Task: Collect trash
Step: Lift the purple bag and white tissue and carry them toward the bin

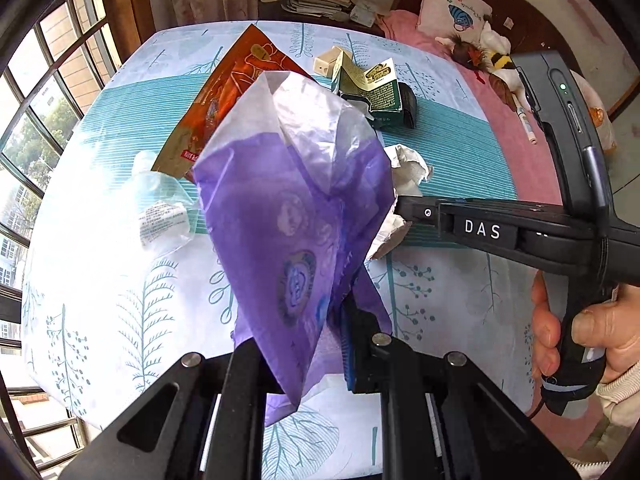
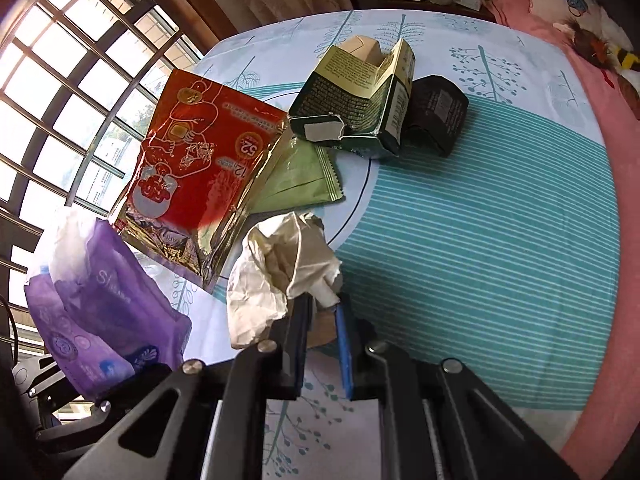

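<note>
My left gripper point(image 1: 304, 344) is shut on a purple and white plastic bag point(image 1: 292, 208) and holds it up above the bed; the bag also shows at the lower left of the right wrist view point(image 2: 100, 308). My right gripper point(image 2: 322, 320) is shut on a crumpled white paper point(image 2: 280, 268), seen just right of the bag in the left wrist view point(image 1: 408, 168). On the bed lie a red foil packet point(image 2: 200, 168), a green sachet point(image 2: 300, 176), a torn dark green carton point(image 2: 360, 100) and a black box point(image 2: 436, 112).
A clear plastic wrapper point(image 1: 164, 208) lies left of the bag. A small cream box point(image 1: 326, 62) sits behind the carton. The leaf-print and teal-striped sheet point(image 2: 480, 220) covers the bed, with a pink blanket point(image 2: 600, 280), pillow point(image 1: 452, 12) and stuffed toy point(image 1: 492, 60) to the right. Windows are at left.
</note>
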